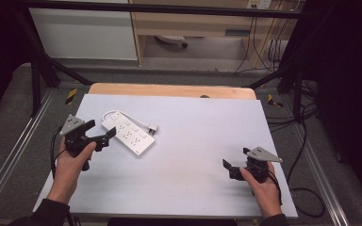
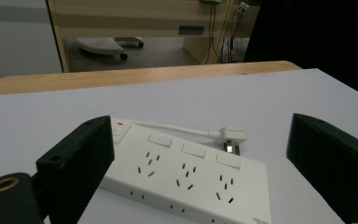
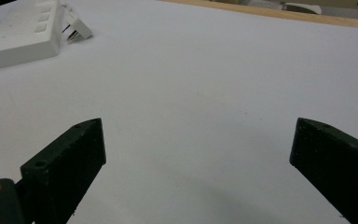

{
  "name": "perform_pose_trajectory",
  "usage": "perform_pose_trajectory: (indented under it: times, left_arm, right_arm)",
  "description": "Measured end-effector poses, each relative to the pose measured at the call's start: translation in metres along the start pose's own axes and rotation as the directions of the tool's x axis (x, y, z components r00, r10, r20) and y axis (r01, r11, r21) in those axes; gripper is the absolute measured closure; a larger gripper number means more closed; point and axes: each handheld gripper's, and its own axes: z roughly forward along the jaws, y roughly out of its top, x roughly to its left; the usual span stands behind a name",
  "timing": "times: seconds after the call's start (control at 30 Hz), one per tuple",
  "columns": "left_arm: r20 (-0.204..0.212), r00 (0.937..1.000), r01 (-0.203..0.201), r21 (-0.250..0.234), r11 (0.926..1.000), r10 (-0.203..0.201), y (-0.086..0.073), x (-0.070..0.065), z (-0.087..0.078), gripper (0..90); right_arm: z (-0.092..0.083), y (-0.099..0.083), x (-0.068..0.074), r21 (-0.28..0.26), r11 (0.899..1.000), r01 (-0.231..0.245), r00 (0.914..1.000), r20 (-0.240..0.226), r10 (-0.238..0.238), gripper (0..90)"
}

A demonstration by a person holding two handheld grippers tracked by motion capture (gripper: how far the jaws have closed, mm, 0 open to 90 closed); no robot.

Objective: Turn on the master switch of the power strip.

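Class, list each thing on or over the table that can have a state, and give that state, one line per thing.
Power strip: lying flat on the table, sockets up, nothing plugged in.
Plug: unplugged, lying on the table beside the strip, cord attached.
Left gripper: open, fingers apart at the strip's near end, nothing held.
Right gripper: open, over bare table, nothing held.

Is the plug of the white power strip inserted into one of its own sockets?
No. In the left gripper view the plug lies on the table beside the power strip, and every socket is free.
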Motion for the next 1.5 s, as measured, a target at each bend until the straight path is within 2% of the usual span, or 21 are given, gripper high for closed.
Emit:
perform_pose_trajectory:
  times: [0.13,0.33,0.47,0.57,0.73,1.0,1.3,1.37,1.5]
  left_arm:
    - [-0.001,0.9996,-0.027,0.01,0.9996,0.027,0.007,-0.002,0.007,7.3]
    - [-0.006,0.9993,-0.038,0.011,0.9992,0.038,0.017,-0.004,0.015,7.4]
    - [-0.026,0.9986,-0.045,0.01,0.9989,0.045,0.024,0.001,0.023,7.5]
    - [-0.033,0.9992,-0.023,0.01,0.9997,0.023,0.027,0.007,0.029,7.7]
    - [-0.06,0.998,-0.023,0.006,0.9997,0.023,0.03,0.012,0.038,7.9]
    - [-0.111,0.993,-0.038,0.01,0.9992,0.039,0.034,0.02,0.056,8.2]
    - [-0.153,0.9874,-0.041,0.003,0.9991,0.041,0.038,0.026,0.07,9.3]
    - [-0.171,0.9836,-0.053,0.019,0.9984,0.056,0.037,0.027,0.073,9.5]
    - [-0.186,0.9815,-0.038,0.029,0.9989,0.043,0.033,0.032,0.08,10.7]
  right_arm:
    - [0.0,0.0,0.001,0.0,1.0,0.0,1.0,-0.001,0.0,3.8]
    - [0.0,0.0,0.001,0.001,1.0,-0.002,1.0,-0.002,0.002,3.8]
    - [0.0,0.0,0.001,-0.005,1.0,-0.001,1.0,-0.001,0.001,3.6]
    - [-0.001,0.0,0.001,-0.007,1.0,-0.003,1.0,-0.003,0.003,3.4]
    - [-0.001,0.0,0.0,-0.005,1.0,-0.008,1.0,-0.004,0.008,3.4]
    - [-0.003,0.0,0.0,-0.013,1.0,-0.01,0.9999,-0.005,0.01,3.4]
    - [-0.004,0.001,0.0,-0.013,1.0,-0.016,0.9998,-0.009,0.016,3.5]
    - [-0.004,0.001,0.0,-0.014,1.0,-0.015,0.9999,-0.009,0.015,3.5]
    - [-0.004,0.001,0.0,-0.014,1.0,-0.013,0.9999,-0.008,0.013,3.6]
